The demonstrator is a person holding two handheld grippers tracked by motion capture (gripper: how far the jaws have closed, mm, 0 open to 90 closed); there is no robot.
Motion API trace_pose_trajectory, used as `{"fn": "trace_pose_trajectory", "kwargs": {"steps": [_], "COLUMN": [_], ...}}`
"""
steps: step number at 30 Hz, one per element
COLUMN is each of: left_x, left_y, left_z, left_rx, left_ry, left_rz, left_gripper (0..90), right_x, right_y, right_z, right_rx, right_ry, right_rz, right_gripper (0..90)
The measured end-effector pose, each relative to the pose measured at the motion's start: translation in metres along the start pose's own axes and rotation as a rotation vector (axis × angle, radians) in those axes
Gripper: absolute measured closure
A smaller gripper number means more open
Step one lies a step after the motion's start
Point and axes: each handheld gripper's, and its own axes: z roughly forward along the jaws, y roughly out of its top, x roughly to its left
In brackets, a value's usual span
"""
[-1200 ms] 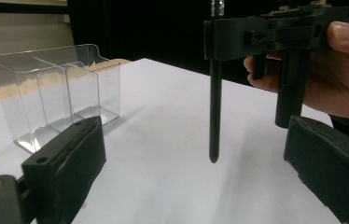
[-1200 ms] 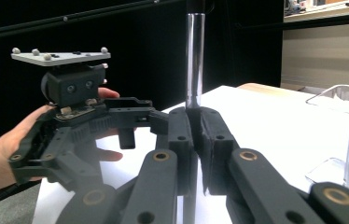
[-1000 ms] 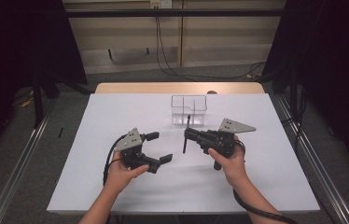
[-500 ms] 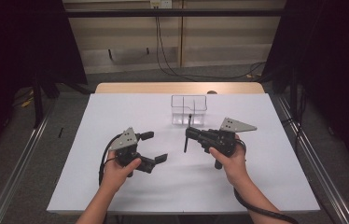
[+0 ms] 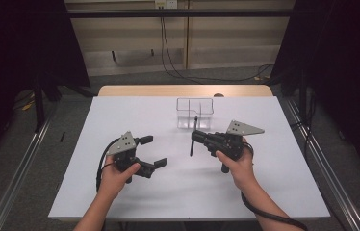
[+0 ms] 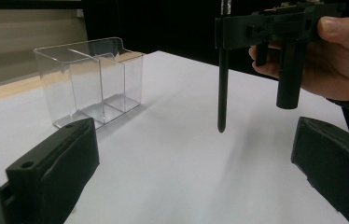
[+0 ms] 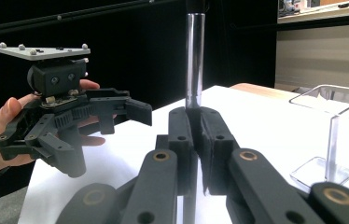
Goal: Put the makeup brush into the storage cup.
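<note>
Pinched only at its upper end by the right hand-held gripper (image 5: 196, 136), the black pen (image 5: 193, 139) hanging at frame centre could swing and catch the clear organizer's (image 5: 195, 111) rim, while the left hand-held gripper (image 5: 152, 151) waits wide open.

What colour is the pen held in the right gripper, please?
Black: the pen shows best in the left gripper view, clamped by the right gripper.

A black pen (image 5: 193, 137) sits clamped in the black right gripper (image 5: 196, 136). The left gripper (image 5: 150, 151) is black too, with a grey plate on top. Far side: a clear, colourless organiser (image 5: 195, 111) on the white table (image 5: 264, 192), pale wood along its far edge.
</note>
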Motion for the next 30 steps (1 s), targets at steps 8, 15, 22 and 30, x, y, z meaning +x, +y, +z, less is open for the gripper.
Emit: {"fn": "trace_pose_trajectory", "kwargs": {"steps": [8,15,22,30], "left_x": [0.003,0.008,0.009,0.011], "left_y": [-0.002,-0.006,-0.007,-0.011], "left_z": [-0.014,-0.026,-0.034,-0.045], "left_rx": [-0.002,0.001,0.0,0.005], "left_ry": [0.023,0.044,0.05,0.068], "left_rz": [0.008,0.005,0.009,0.002], "left_gripper": [0.7,0.8,0.9,0.9], "right_x": [0.0,-0.001,-0.003,-0.005], "right_y": [0.002,0.002,0.003,0.002], "right_z": [0.002,0.002,0.0,0.0], "right_rx": [-0.006,-0.005,-0.003,-0.006], "right_ry": [0.003,0.0,-0.006,-0.011], "right_rz": [-0.003,-0.004,-0.006,-0.002], "right_gripper": [84.2,84.2,84.2,84.2]}}
